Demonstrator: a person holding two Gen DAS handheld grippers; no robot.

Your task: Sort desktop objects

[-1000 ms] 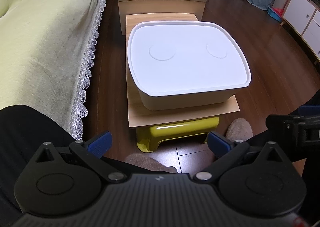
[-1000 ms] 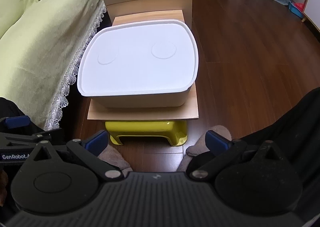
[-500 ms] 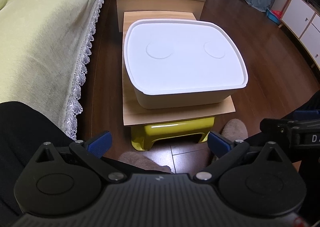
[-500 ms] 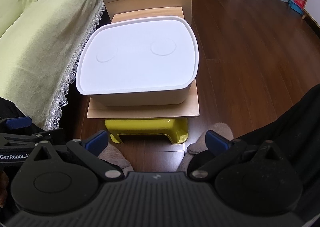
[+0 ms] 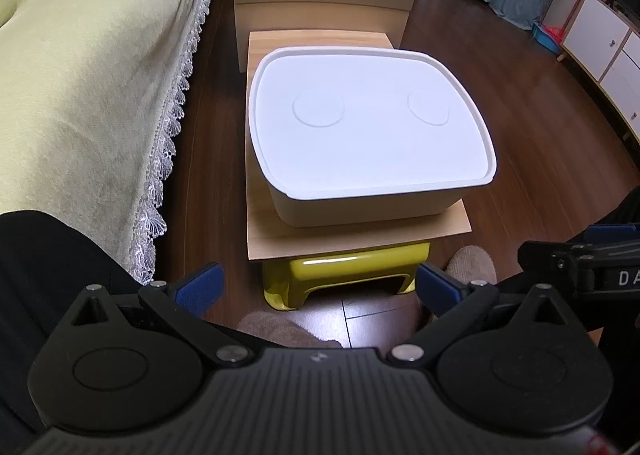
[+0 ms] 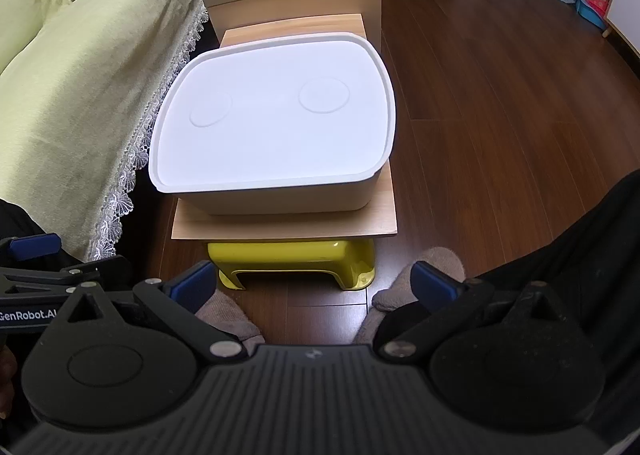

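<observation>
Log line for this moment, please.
left gripper: open, empty | right gripper: open, empty | bin: lid on, untouched | phase: pre-contact

left wrist view: looks forward and down, from the left.
right wrist view: same, from the right.
both see: the white box point(image 5: 368, 143) point(image 6: 276, 123) (near, in the middle).
</observation>
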